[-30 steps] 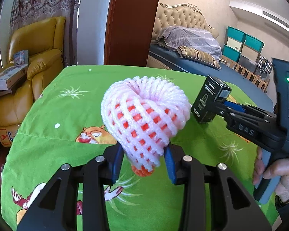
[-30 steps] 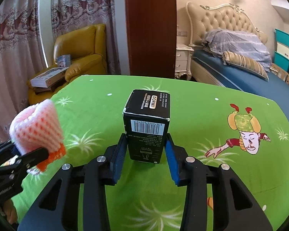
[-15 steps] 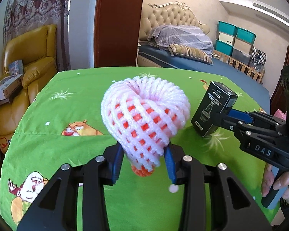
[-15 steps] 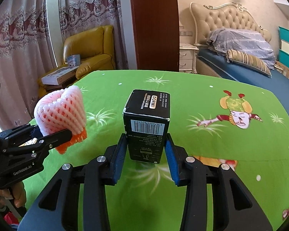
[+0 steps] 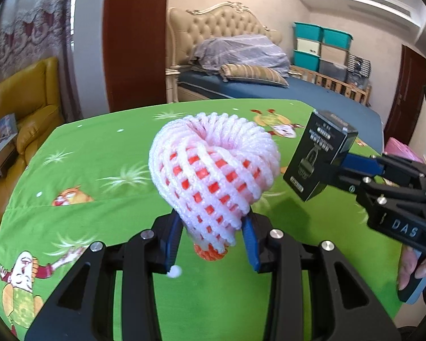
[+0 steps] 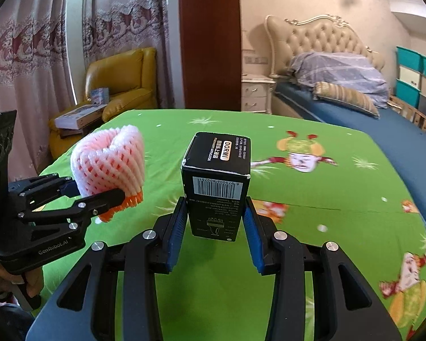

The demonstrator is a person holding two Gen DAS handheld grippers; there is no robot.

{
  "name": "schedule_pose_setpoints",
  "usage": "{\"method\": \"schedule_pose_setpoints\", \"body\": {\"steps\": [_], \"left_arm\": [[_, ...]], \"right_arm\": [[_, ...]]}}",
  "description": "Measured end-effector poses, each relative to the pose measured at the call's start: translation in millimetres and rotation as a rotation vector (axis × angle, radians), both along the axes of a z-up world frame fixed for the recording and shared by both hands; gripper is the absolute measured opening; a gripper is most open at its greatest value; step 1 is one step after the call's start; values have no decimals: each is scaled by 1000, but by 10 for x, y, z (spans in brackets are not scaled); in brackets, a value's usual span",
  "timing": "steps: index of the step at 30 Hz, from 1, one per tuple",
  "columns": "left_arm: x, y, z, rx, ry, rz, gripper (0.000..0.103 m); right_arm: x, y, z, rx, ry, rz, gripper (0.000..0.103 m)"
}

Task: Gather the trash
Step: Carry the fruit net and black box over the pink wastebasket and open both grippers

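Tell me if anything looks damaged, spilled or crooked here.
Little stands out. The foam net is squashed at its base in the left hand-held gripper, and the black box has scuffed white edges. Nothing is spilled on the green cloth.

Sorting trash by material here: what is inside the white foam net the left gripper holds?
Through the foam net an orange-red inner layer shows, and it pokes out below between the left gripper pads. Whether anything sits deeper inside is hidden by the mesh.
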State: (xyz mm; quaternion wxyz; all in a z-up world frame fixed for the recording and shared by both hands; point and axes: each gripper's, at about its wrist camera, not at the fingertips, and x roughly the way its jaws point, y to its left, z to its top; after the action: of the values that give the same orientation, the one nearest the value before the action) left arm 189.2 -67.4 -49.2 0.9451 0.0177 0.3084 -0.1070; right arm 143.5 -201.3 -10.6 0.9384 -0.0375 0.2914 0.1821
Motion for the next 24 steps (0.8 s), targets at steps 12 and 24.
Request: {"method": "schedule_pose_setpoints", "body": {"steps": [12,24], "left_arm": [[-31,-846,-36,52,3,-178,37],[-67,-1679,-32,85,3,-347,37]], "right_arm": [[-310,-836,-2,-5,-16,-134,39],[-589,-1613,-76,-22,-18,-276,39]]}}
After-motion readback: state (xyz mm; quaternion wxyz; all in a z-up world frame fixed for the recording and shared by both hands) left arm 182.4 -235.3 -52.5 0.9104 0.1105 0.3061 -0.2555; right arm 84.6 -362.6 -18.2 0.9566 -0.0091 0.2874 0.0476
